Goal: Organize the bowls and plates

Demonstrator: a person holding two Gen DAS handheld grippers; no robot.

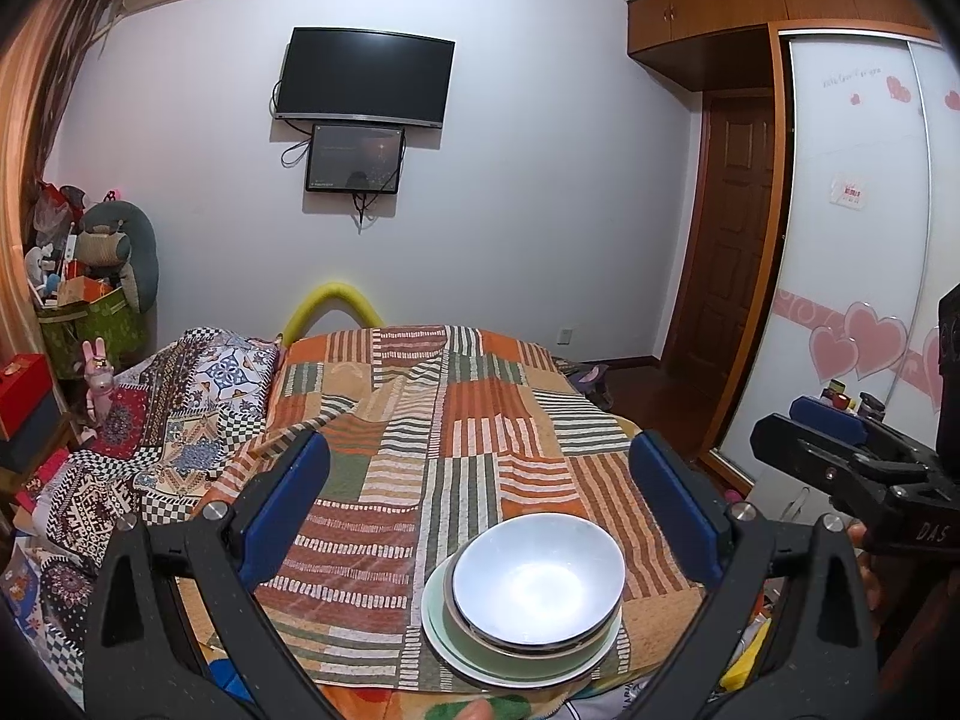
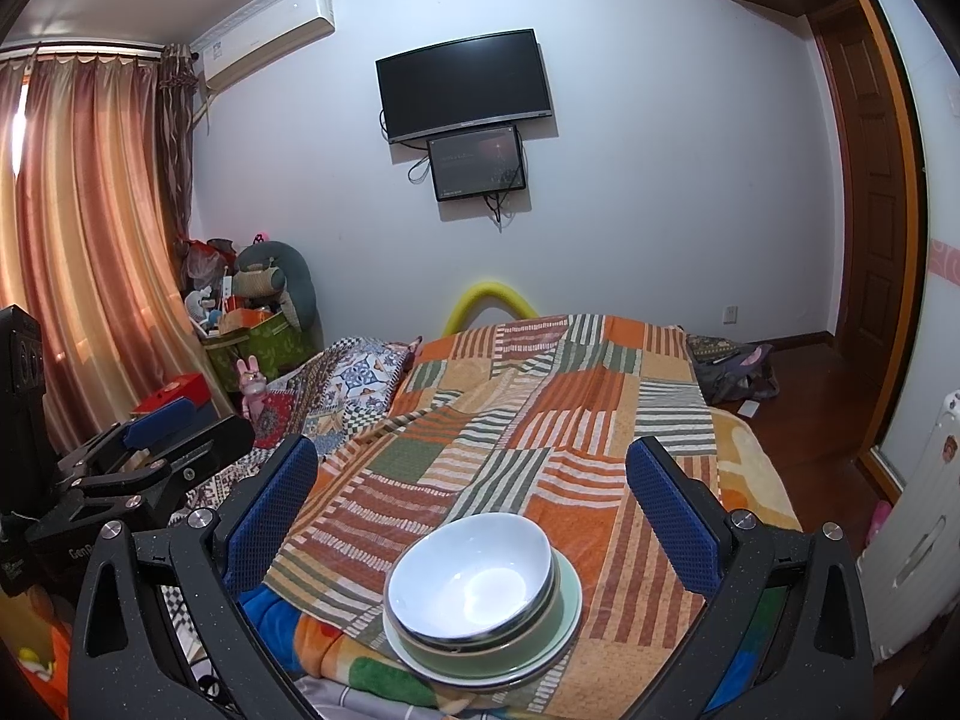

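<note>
A white bowl [image 1: 537,582] [image 2: 471,582] sits nested in a green bowl [image 1: 510,648] [image 2: 510,648], and both rest on a pale plate [image 1: 438,630] [image 2: 558,660] near the front edge of the striped patchwork cloth [image 1: 456,420] [image 2: 540,420]. My left gripper [image 1: 480,480] is open above and behind the stack, holding nothing. My right gripper [image 2: 471,480] is open too, empty, hovering over the same stack. Each gripper shows in the other's view: the right gripper [image 1: 840,450] at the right edge, the left gripper [image 2: 156,456] at the left edge.
The cloth covers a bed, with a patterned quilt [image 1: 150,438] [image 2: 336,378] to its left. A cluttered green box [image 1: 90,324] [image 2: 258,342] stands in the far left corner. A wardrobe [image 1: 858,240] and a wooden door [image 1: 732,228] [image 2: 870,180] are on the right. A wall TV [image 1: 363,78] [image 2: 462,84] hangs ahead.
</note>
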